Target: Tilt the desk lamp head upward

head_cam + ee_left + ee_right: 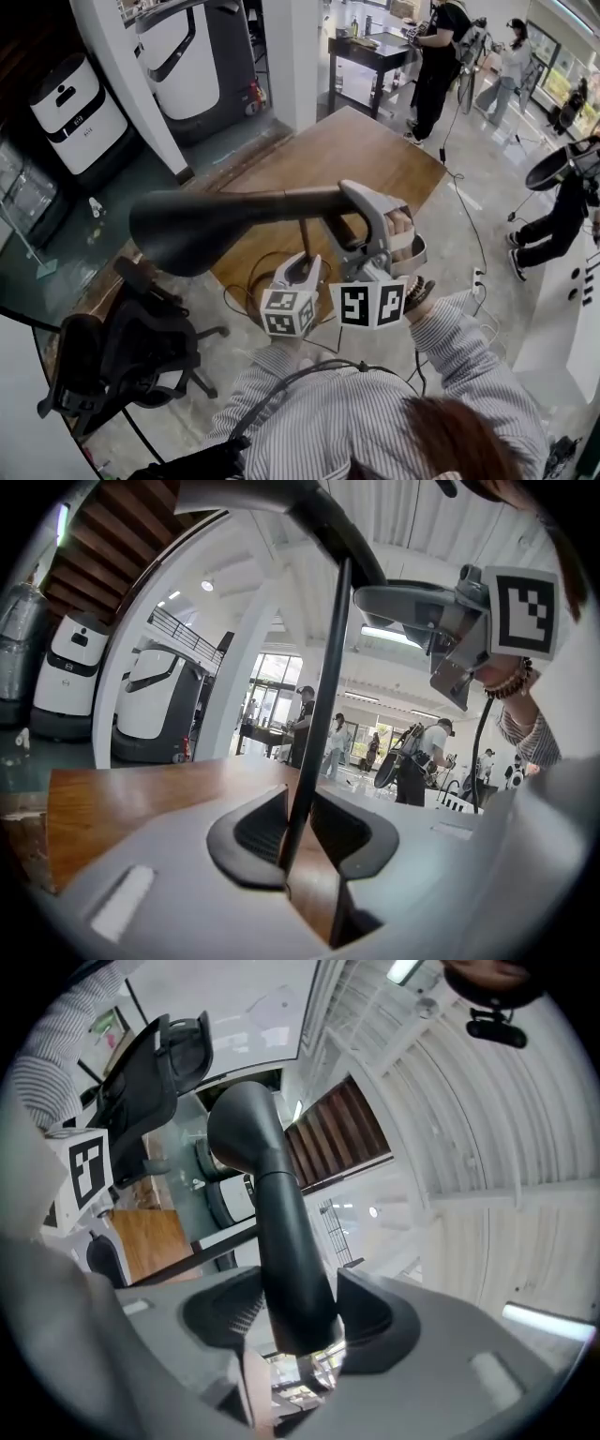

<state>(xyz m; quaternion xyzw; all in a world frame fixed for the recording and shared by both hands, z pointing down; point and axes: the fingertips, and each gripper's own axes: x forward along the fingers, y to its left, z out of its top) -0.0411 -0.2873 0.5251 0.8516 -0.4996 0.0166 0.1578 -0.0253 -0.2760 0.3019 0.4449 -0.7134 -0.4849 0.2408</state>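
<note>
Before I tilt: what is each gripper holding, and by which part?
Left gripper clamps the lamp's thin upright stem. Right gripper grips the lamp head by its narrow rear neck.

One desk lamp (202, 230). Two grippers: left gripper (302, 264), right gripper (354, 208). One wooden table (361, 155). One black office chair (122, 347).

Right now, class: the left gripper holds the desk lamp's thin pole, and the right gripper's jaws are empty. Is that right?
Not quite. The right gripper is not empty: the right gripper view shows its jaws closed on the thick black neck of the lamp head. The left gripper does hold the thin pole.
</note>
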